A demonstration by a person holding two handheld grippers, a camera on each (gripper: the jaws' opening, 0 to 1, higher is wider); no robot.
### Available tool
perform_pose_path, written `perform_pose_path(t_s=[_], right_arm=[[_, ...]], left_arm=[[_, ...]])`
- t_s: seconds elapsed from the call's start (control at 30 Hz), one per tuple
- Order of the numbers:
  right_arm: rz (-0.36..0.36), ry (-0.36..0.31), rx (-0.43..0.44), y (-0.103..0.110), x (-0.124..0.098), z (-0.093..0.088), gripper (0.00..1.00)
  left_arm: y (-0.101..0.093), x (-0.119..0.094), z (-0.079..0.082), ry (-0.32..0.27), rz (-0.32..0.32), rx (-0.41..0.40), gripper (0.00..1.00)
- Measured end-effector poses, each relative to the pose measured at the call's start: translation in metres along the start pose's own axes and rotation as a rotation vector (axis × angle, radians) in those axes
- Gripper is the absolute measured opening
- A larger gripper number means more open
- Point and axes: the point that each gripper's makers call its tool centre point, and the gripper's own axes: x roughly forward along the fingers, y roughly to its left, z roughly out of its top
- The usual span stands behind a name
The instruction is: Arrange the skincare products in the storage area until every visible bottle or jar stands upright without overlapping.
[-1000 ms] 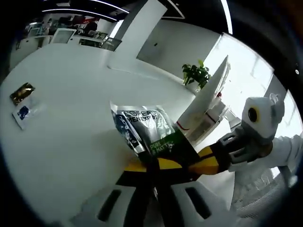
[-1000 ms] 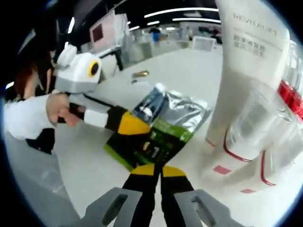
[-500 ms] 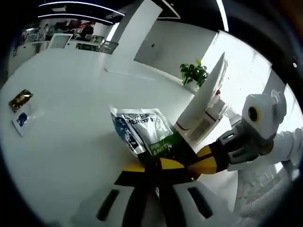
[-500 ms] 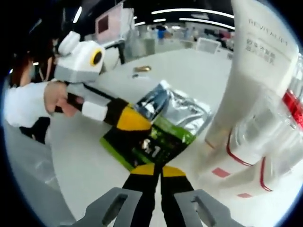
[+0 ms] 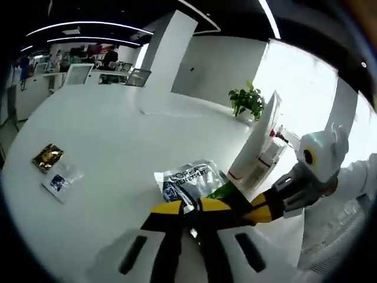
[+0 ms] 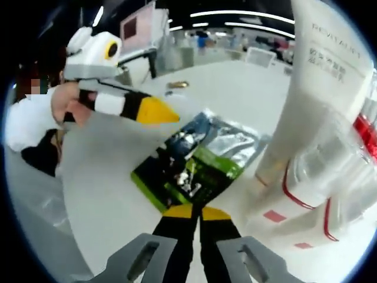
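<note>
**Sachet Flat on the Table, One Gripper Clamped to Its Edge**

On the broad white table (image 5: pixel 112 135), your right gripper (image 6: pixel 195 213) pinches the near green edge of a flat silver-and-green sachet (image 6: pixel 200 162) — its black-and-yellow jaws are pressed together on the packet, which lies flat on the surface. Your left gripper (image 6: pixel 154 110), seen in the right gripper view coming in from the left, hangs just above the sachet's far side, its yellow tips pressed together on nothing, clear of the foil. From the left gripper view the same sachet (image 5: pixel 191 184) lies just beyond those closed jaws, its printed face up, with the right gripper (image 5: pixel 232 203) reaching in from the right to grip it.

Just beside the sachet stands a tall white tube (image 6: pixel 321 76), upright on its cap and marked with grey lettering. Close against it are clear-capped bottles (image 6: pixel 321 171) with red bands — how many you cannot tell, since they blur at the edge of the view. In the left gripper view the tube (image 5: pixel 259 138) leans with the lens.

Well apart, near the table's far left, lie two small packets: a gold one (image 5: pixel 47 157) and a clear one with a blue label (image 5: pixel 60 181). A potted plant (image 5: pixel 247 101) stands beyond the table.
</note>
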Motion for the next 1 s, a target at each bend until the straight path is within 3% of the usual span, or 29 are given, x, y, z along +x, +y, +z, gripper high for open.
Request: perform_pose_path(t_s=[0.1,0.13,0.3,0.4,0.63,0.93,1.0], right_arm=[[-0.001,0.0,0.0,0.0,0.0,0.0,0.0],[0.0,-0.001,-0.002,0.0,0.0,0.0,0.0],[0.007,-0.004,-0.007,-0.001,0.0,0.0,0.0],[0.011,-0.004,-0.001,-0.001,0.0,0.0,0.0],[0.016,-0.004,-0.013,-0.001,0.0,0.0,0.0],[0.017,-0.011,-0.024,-0.001,0.0,0.0,0.0],[0.017,-0.009,-0.029,-0.001,0.0,0.0,0.0]], left_arm=[[-0.011,0.007,-0.006,0.029,-0.033,0.028,0.08],[-0.016,0.01,-0.01,0.045,-0.05,0.079,0.08],[-0.037,0.023,-0.012,0.048,-0.1,0.123,0.17],[-0.035,0.03,-0.025,0.118,-0.093,0.237,0.2],[-0.032,0.032,-0.043,0.207,-0.093,0.385,0.23],[-0.036,0.033,-0.051,0.259,-0.12,0.412,0.26],[-0.04,0.032,-0.054,0.266,-0.147,0.403,0.3]])
